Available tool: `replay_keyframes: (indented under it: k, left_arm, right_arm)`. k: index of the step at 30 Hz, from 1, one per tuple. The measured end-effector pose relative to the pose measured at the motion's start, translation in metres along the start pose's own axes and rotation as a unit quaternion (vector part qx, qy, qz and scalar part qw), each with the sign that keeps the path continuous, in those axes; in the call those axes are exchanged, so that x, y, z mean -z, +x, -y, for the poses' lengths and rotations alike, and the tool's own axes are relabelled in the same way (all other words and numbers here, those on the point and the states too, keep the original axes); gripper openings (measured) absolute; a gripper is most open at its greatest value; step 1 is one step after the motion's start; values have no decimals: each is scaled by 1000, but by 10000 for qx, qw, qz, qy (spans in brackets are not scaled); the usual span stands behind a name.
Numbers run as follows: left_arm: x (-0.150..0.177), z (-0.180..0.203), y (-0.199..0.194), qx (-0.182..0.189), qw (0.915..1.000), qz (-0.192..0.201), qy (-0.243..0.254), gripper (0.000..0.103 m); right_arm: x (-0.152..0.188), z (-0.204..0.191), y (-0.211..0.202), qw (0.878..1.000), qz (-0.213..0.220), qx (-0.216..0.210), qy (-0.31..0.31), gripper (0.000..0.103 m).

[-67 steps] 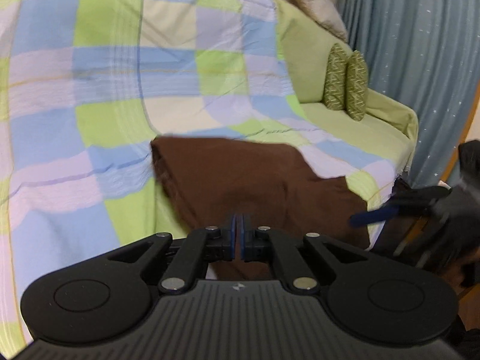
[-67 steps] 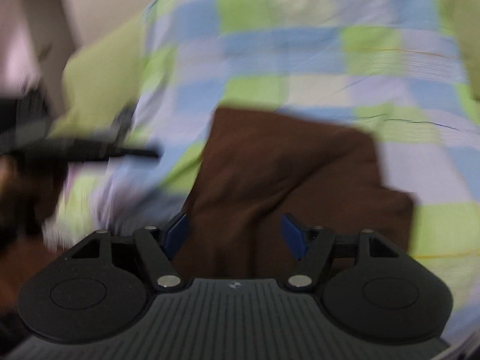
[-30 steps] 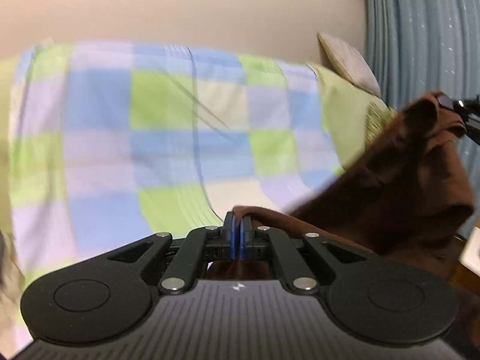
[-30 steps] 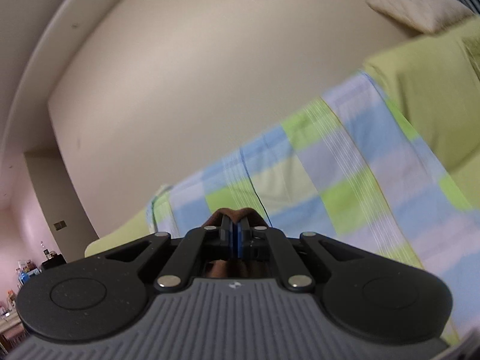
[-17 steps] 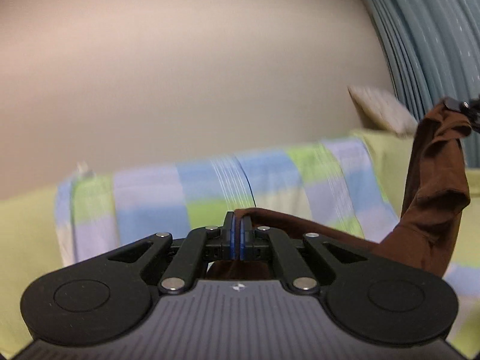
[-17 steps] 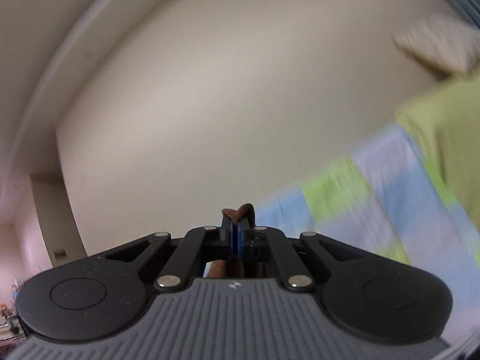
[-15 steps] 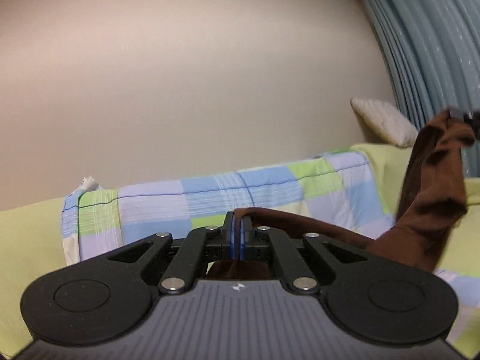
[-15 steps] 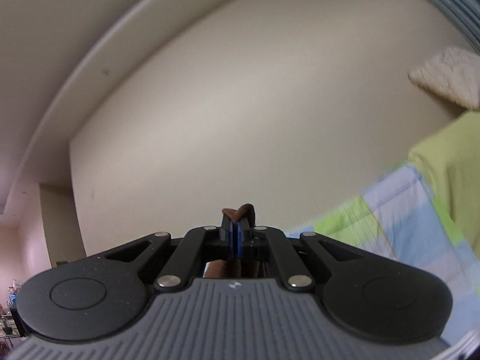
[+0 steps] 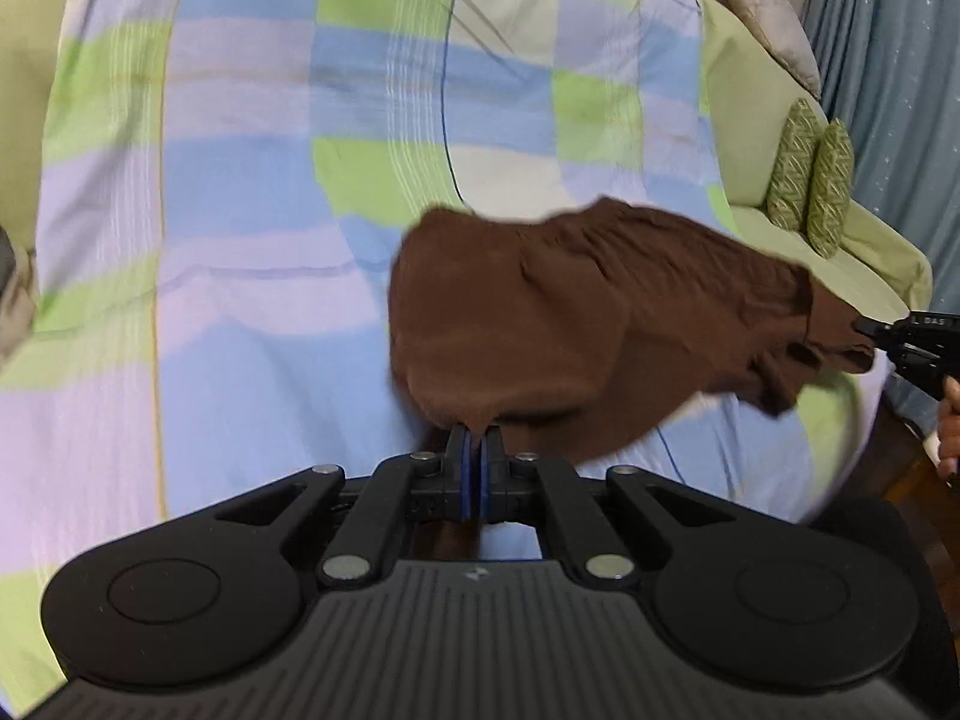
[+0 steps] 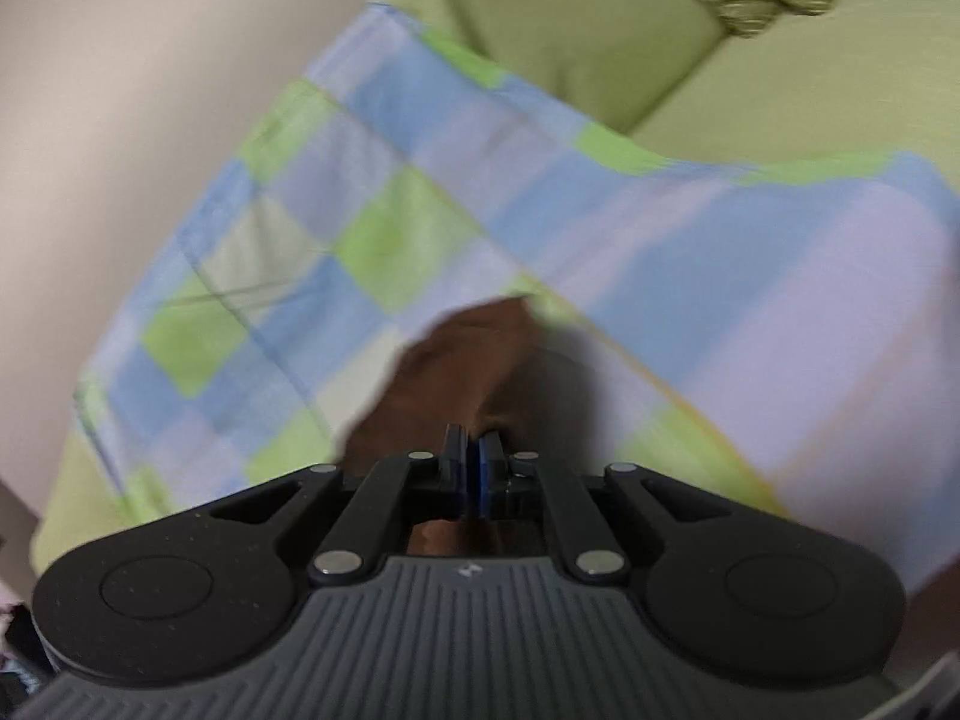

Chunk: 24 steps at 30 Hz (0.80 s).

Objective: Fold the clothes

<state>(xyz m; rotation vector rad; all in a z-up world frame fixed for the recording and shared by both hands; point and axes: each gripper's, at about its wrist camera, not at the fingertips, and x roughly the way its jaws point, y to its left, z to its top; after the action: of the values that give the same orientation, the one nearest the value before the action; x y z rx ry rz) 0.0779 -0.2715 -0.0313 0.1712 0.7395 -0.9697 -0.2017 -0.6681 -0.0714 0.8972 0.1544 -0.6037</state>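
The right tool (image 9: 870, 327) bears small white lettering, too blurred to read surely.

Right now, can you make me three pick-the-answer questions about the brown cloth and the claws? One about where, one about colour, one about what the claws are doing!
1. Where is the brown cloth?
A. Held up between the two claws, over the checked blanket
B. Lying folded on the floor
C. Hanging on the curtain

2. What colours are the checked blanket's squares?
A. Red and black
B. Blue, green and pale lilac
C. All white

3. What are the claws doing?
A. Both wide open
B. Only one holds the cloth
C. Both pinched shut on the cloth

Answers:
1 A: the left claw grips one edge and the right claw grips the far end.
2 B: those squares show in both views.
3 C: each claw's fingers meet with brown fabric between them.
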Motion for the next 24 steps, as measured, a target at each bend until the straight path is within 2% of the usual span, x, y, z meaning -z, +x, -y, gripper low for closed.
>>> replay_keyframes:
  k: [1, 2, 3, 5, 6, 8, 10, 12, 13, 14, 15, 17, 18, 19, 21, 22, 24]
  left_arm:
    - [-1, -1, 2, 5, 10000, 0, 3, 0]
    - [0, -4, 1, 17, 10000, 9, 3, 3]
    - [-1, -7, 1, 42, 10000, 6, 26, 8]
    - [1, -7, 6, 20, 9997, -35, 225, 52]
    - [4, -6, 4, 30, 9992, -47, 407, 57]
    - [13, -6, -4, 78, 9964, -62, 839, 60]
    - [18, 1, 6, 3, 9915, -134, 1293, 60]
    - [18, 5, 20, 100, 9879, -323, 1514, 60]
    - [17, 7, 28, 168, 9860, -426, 1601, 50]
    - [14, 8, 31, 289, 9857, -498, 1582, 9]
    - [11, 8, 33, 437, 9860, -553, 1509, 5]
    - [-12, -3, 29, 1105, 9901, -459, 728, 4]
    - [-23, -12, 25, 1434, 9888, -329, 258, 4]
    - [-31, -18, 23, 1652, 9859, -242, -50, 4]
    - [-52, -33, 17, 2323, 9689, -2, -858, 4]
    - [-59, -36, 15, 2609, 9590, 77, -1103, 4]
    - [-69, -38, 12, 3117, 9383, 223, -1482, 4]
  right_arm:
    - [2, 2, -5, 9998, 37, 172, -61, 25]
    - [3, 4, -10, 9994, 81, 318, -128, 41]
    - [1, 2, -15, 9989, 167, 361, -252, 41]
    - [2, -19, -25, 9957, 371, 247, -818, 41]
    - [5, -31, -27, 9933, 383, 151, -1080, 41]
    - [10, -51, -28, 9872, 348, -55, -1554, 43]
    - [28, -79, -20, 9747, -93, -532, -2171, 50]
    - [40, -93, -8, 9641, -408, -763, -2511, 51]
    - [54, -107, 1, 9512, -630, -908, -2881, 51]
    - [68, -120, 10, 9362, -852, -1050, -3245, 51]
    - [82, -134, 19, 9191, -1071, -1190, -3601, 51]
    - [104, -153, 29, 8877, -1332, -1377, -4186, 51]
    - [115, -162, 33, 8691, -1407, -1442, -4518, 51]
    - [132, -177, 40, 8358, -1471, -1504, -5072, 51]
    - [148, -187, 41, 8040, -1462, -1530, -5557, 51]
    - [158, -195, 46, 7834, -1424, -1506, -5860, 52]
    - [175, -206, 52, 7560, -1271, -1392, -6268, 60]
